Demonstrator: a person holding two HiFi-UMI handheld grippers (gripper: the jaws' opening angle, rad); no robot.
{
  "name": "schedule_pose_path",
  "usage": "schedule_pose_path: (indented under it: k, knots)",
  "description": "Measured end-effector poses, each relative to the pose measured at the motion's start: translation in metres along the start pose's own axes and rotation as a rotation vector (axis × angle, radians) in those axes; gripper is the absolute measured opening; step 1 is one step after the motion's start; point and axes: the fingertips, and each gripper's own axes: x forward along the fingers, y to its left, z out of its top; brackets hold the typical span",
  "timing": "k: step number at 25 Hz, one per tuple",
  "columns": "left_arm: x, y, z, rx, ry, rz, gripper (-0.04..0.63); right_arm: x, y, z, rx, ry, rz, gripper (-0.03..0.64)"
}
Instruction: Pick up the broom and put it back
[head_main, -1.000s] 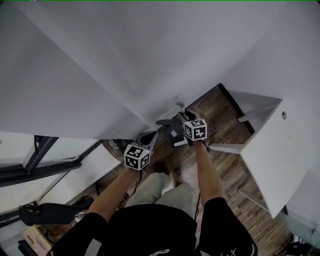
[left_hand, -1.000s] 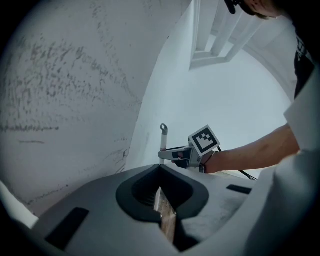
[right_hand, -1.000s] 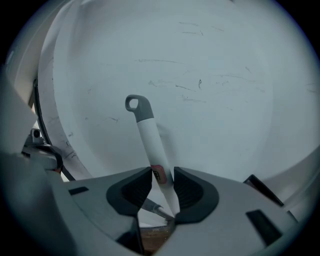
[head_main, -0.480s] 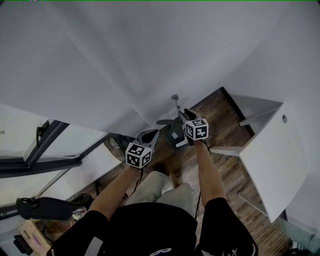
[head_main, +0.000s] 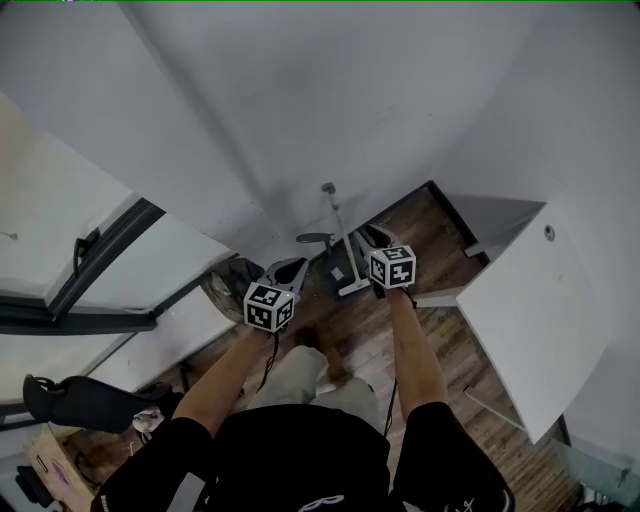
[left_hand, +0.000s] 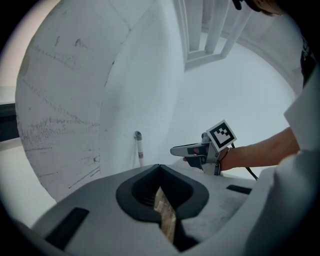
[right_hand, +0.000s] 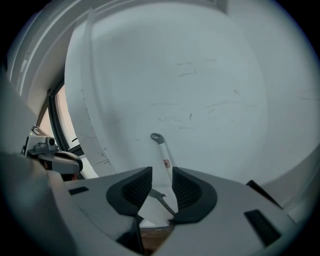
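The broom (head_main: 338, 228) leans against the white wall (head_main: 300, 90) at the far corner, with its foot on the wood floor (head_main: 440, 240). The right gripper (right_hand: 161, 172) is open. The handle shows in the gap between its jaws, beyond them, and no pad presses on it. The left gripper (left_hand: 160, 167), just left of the right one, is closed and empty, with its tips together.

light: soft, even, dim | glare: window (head_main: 45, 190) at left | edges: fisheye-bent, dark vignette | focus: near foreground soft
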Motion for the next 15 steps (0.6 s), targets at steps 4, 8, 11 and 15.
schedule_pose_path:
  k: [4,8,11,15]
  knots:
    - [-0.012,-0.033,0.005,0.005,-0.011,0.012,0.018,-0.049,0.001,0.000,-0.006,-0.014,-0.006,0.129]
    - [-0.026,-0.069,0.007,0.017,-0.021,0.019,0.017,-0.103,0.003,-0.002,-0.002,-0.038,-0.009,0.129]
    - [-0.037,-0.092,0.007,0.018,-0.034,0.028,0.017,-0.141,0.008,-0.003,-0.014,-0.052,0.001,0.129]
    - [-0.053,-0.117,0.004,-0.002,-0.057,0.053,0.018,-0.187,0.017,-0.001,-0.062,-0.071,0.006,0.129]
